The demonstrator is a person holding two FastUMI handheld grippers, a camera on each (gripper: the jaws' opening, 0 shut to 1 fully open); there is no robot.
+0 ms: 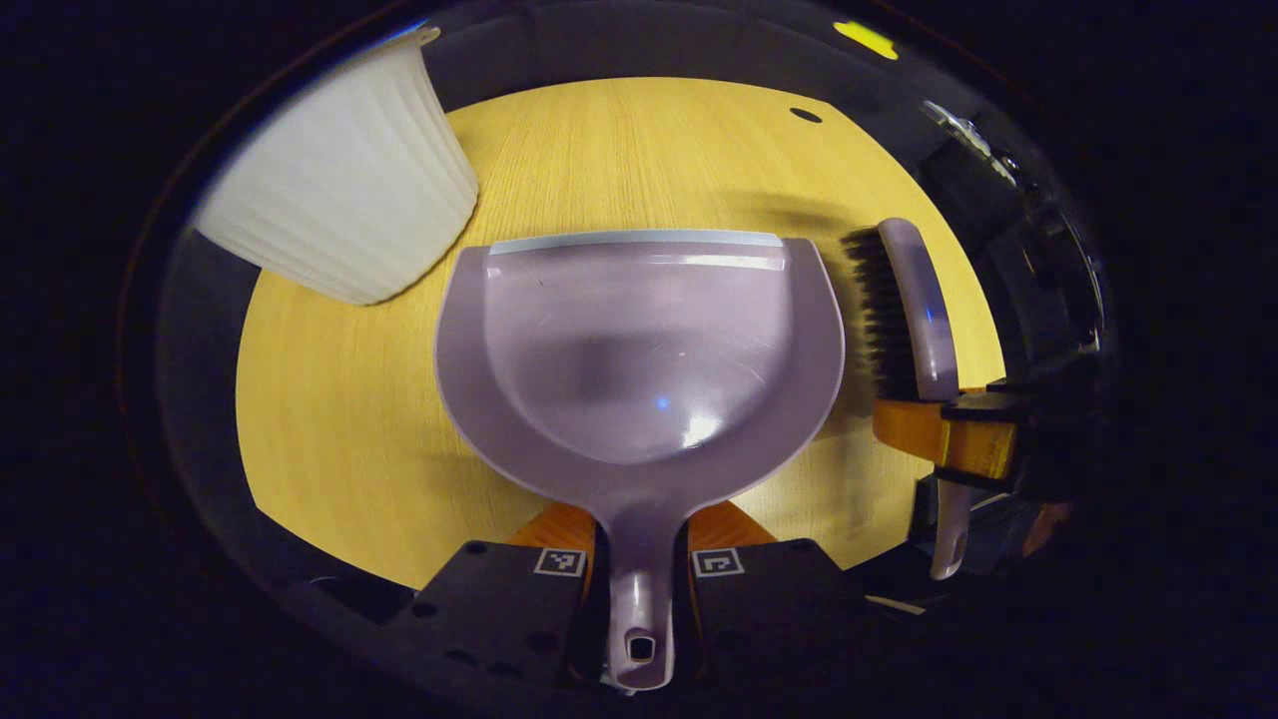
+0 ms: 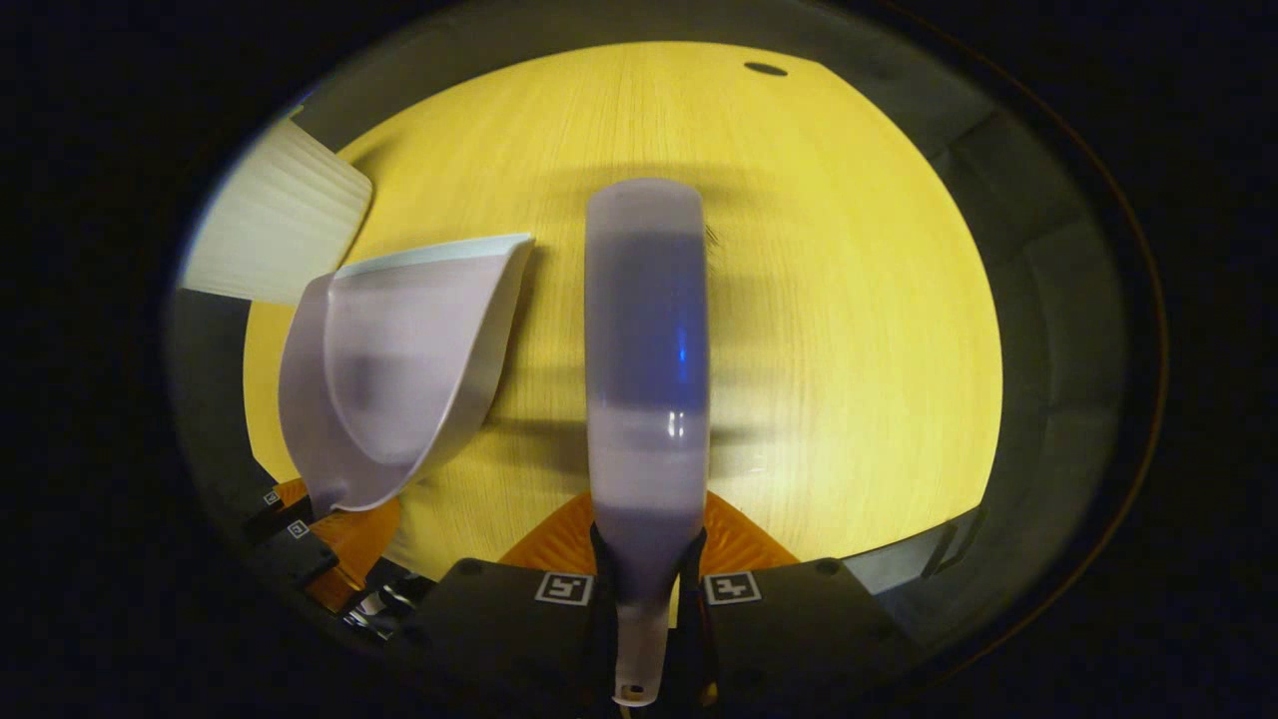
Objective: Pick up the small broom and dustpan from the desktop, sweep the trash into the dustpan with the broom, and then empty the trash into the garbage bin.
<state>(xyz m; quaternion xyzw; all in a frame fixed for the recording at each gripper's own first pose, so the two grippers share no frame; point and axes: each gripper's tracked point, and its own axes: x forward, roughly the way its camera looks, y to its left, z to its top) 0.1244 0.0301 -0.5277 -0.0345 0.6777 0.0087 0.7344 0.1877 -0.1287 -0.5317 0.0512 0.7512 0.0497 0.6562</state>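
The glossy lilac plastic dustpan [image 1: 639,350], handle gripped by the left gripper [image 1: 639,589], points its lip away over the yellow wooden bench [image 1: 349,419]. The right gripper [image 2: 647,589] clamps the lilac-backed, dark-bristled small broom [image 2: 647,359], its long axis running straight ahead.

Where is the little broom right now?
The broom is clamped by its handle in the right claw, held over the wooden table. In the left gripper view it sits just right of the dustpan.

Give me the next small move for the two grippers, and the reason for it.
Probably hunt for the trash first. The left gripper is shut on the pale lilac plastic dustpan, the right gripper on the lilac brush-style small broom, but the yellow wooden desktop shows no debris, and the pan looks empty.
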